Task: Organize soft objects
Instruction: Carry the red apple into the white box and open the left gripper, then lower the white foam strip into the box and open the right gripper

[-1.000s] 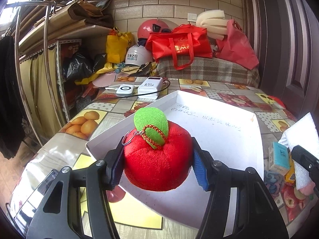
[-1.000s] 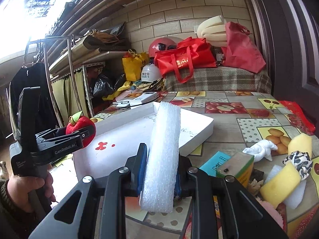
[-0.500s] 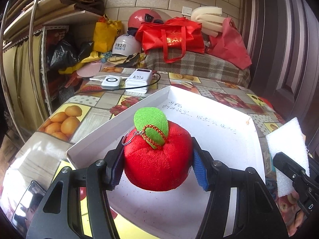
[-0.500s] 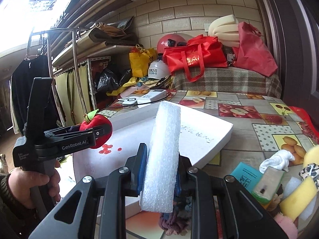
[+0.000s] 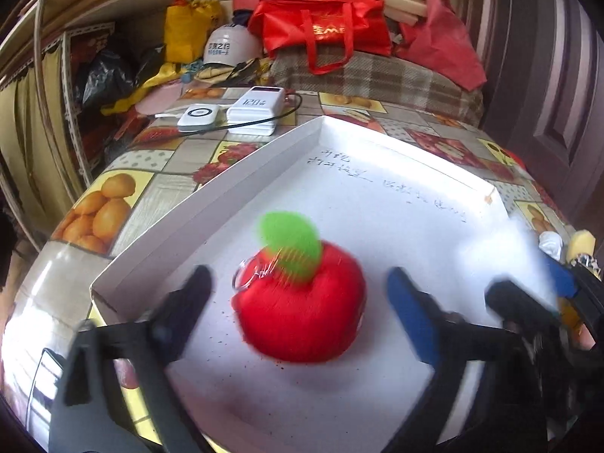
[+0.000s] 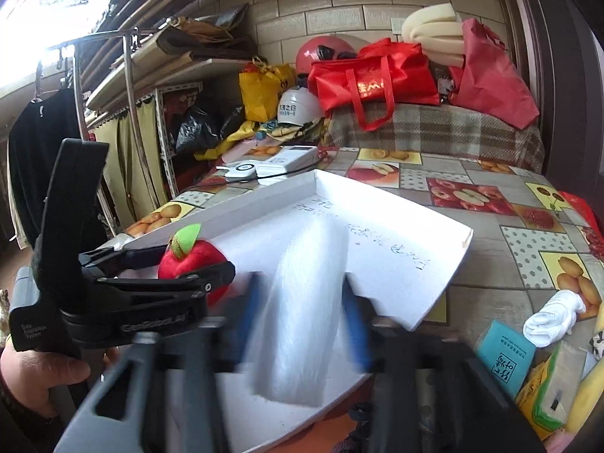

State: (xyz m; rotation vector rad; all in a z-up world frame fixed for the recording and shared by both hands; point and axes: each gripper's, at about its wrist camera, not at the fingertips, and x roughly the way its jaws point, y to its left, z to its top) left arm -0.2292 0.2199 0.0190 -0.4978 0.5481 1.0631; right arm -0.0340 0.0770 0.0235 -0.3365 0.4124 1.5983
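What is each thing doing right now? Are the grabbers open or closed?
left gripper: open, jaws just spread, pads clear of the apple
plush apple: let go, blurred, over the white tray
right gripper: open, jaws just spread
foam piece: released, blurred, between the pads
white tray: on the table, open top

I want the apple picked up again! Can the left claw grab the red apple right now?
Probably yes. The red apple sits in the white tray right between the left claw's fingers, which have just been opening, and nothing blocks it.
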